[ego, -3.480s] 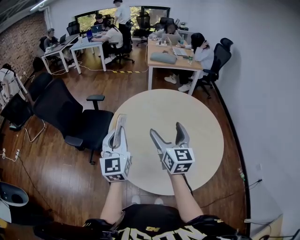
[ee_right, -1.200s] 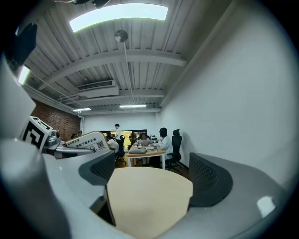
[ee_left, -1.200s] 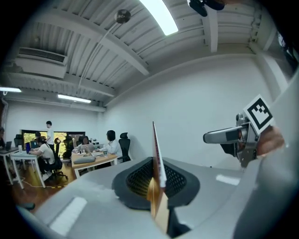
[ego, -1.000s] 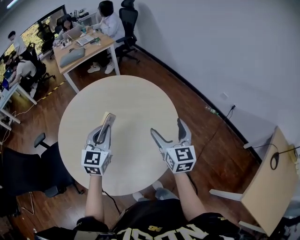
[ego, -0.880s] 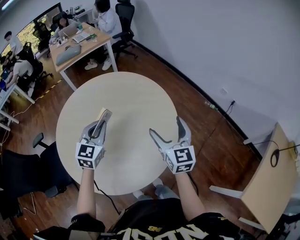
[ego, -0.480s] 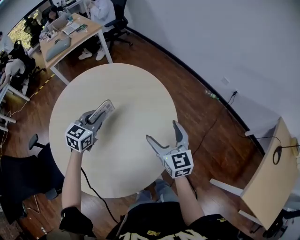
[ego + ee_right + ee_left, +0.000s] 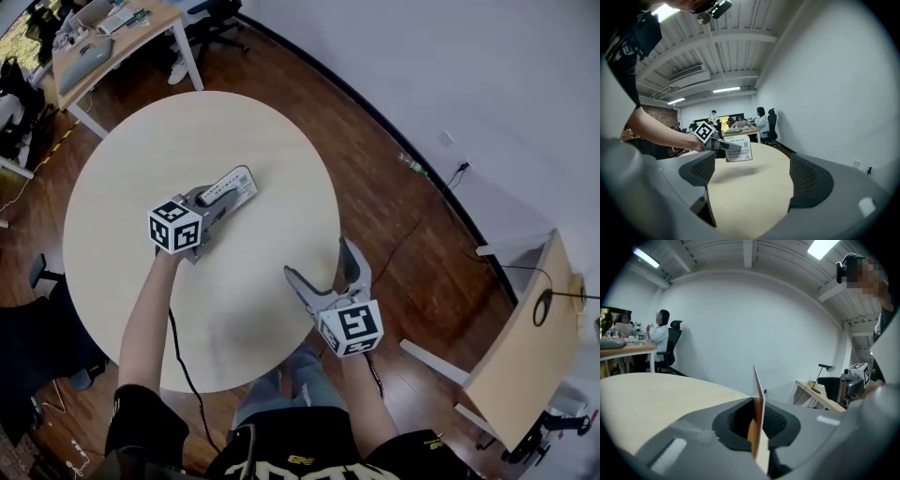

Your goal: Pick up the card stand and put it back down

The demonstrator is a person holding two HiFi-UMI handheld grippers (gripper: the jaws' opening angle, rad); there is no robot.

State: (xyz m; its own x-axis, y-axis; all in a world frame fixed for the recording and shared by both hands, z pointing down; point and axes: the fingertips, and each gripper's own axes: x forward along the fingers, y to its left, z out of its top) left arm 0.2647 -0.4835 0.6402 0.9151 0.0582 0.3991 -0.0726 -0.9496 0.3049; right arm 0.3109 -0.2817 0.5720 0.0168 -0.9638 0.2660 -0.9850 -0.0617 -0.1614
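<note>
The left tool [image 7: 217, 197], pinched shut on the card stand [image 7: 236, 185], holds it above the table [image 7: 112, 141] near its middle, so set-down looks straight down. The right tool [image 7: 319, 261] gapes empty by the table's rim.

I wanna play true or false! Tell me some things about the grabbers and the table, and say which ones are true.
The left gripper is shut on the card stand. True.
The right gripper holds a cup. False: its jaws stand apart with nothing between them.
The table is square. False: it is round.
The card stand has print on its face. True.
</note>
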